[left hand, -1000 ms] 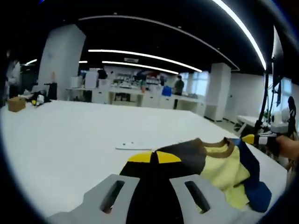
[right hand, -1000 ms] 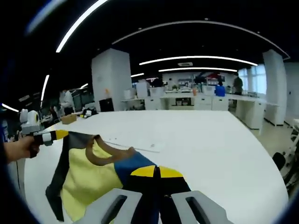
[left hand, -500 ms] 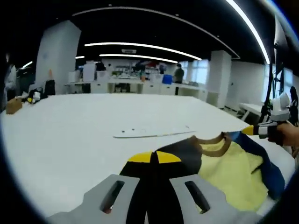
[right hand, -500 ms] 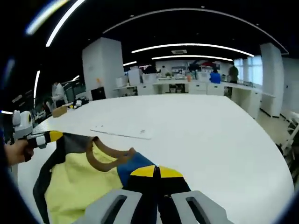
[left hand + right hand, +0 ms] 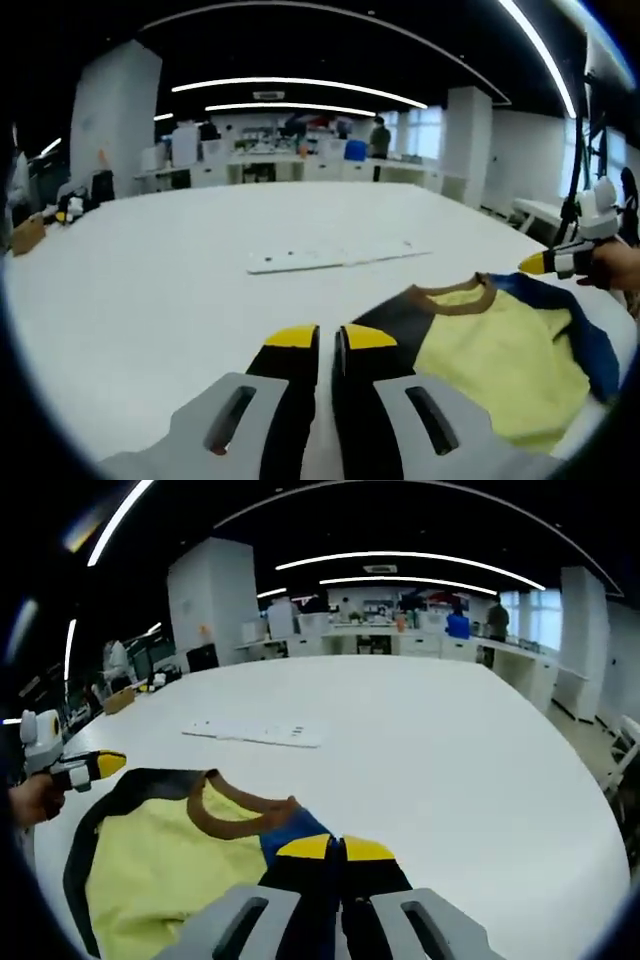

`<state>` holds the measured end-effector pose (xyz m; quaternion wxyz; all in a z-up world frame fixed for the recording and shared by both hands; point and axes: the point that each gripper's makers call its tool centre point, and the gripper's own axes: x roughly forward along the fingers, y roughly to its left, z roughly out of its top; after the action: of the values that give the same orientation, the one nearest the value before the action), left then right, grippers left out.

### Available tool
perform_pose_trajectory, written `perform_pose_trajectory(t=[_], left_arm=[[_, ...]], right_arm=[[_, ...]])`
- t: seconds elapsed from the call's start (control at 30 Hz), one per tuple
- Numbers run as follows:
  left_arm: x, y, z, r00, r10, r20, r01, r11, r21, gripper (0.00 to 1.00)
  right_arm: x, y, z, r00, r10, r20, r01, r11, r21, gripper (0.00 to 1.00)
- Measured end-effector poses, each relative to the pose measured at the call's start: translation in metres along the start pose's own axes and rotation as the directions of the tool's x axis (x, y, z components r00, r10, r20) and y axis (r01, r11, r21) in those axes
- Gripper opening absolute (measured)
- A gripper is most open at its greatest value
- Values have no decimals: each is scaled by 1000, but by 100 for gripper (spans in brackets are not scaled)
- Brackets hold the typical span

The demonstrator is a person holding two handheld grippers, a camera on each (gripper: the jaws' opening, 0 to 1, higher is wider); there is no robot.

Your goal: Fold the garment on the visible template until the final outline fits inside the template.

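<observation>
Left gripper view: left gripper (image 5: 327, 338), yellow-tipped jaws nearly together, a thin gap between them; nothing visibly pinched, the dark shoulder of the garment (image 5: 500, 350) lying just beside the right jaw. Garment yellow-bodied, brown collar, dark and blue sleeves, spread low on the white table (image 5: 150, 300) at right. A flat white strip (image 5: 335, 257), probably the template, lies beyond it; outline too faint to confirm. The right gripper (image 5: 550, 262) enters at far right in a hand (image 5: 615, 268); its jaw state is unreadable here. Right gripper view: right gripper (image 5: 335, 848) jaws pressed together over the blue shoulder edge, apparently gripping it. Judgement: garment being laid flat before folding; next, release and check placement against the template. The garment's lower hem is cut off in both views.
</observation>
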<state>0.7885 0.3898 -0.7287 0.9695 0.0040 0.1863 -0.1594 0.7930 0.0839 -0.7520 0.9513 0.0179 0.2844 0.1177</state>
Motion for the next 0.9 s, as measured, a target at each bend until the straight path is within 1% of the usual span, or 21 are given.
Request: perform_pose_trajectory(t=[0.07,0.1,0.13,0.17,0.2,0.27,0.33,0.4,0.47,0.5,0.57,0.67,0.77,0.9], left_arm=[[-4,-4,2,1000,-22,8,22,1000,-7,13],[-6,-5,3,1000,-27,8,27,1000,-4,15],[-9,-7,3,999,-33,4,33,999,-3,18],[-11,-8,2,999,-37,1,37,999,0,22],[-13,-9,2,999,-40,-1,40,999,3,25],[-20,-11,2,999,-51,0,51,999,10,30],[-26,-13,3,998,-61,3,61,998,8,34],[-35,-15,3,998,-66,10,66,998,7,39],[-43,-17,3,997,-74,15,74,997,3,44],[-47,-17,2,997,-75,16,75,997,-2,45],[-56,-19,-2,996,-85,12,85,996,-16,48],[-68,-21,-7,996,-88,8,88,996,-4,52],[-80,-24,-10,995,-99,4,99,995,-3,55],[-97,-29,-14,993,-114,5,114,993,1,58]], right_arm=[[-2,6,-1,999,34,-17,-34,999,33,13],[-5,14,-8,996,77,-52,-73,995,75,16],[-7,18,-12,994,95,-63,-88,991,100,19],[-9,19,-13,993,97,-66,-91,991,96,23],[-13,21,-17,992,94,-80,-89,993,74,27],[-21,26,-19,990,105,-93,-101,994,50,31],[-28,31,-19,988,124,-91,-120,992,50,37],[-38,35,-17,987,137,-90,-133,990,43,46],[-50,39,-17,985,148,-87,-145,989,34,53],[-53,40,-17,985,151,-85,-148,988,33,55],[-68,47,-17,982,167,-85,-165,986,23,60],[-83,54,-19,979,186,-85,-185,983,16,65],[-90,56,-22,975,204,-92,-204,979,8,68],[-101,57,-29,970,217,-108,-220,975,-19,68]])
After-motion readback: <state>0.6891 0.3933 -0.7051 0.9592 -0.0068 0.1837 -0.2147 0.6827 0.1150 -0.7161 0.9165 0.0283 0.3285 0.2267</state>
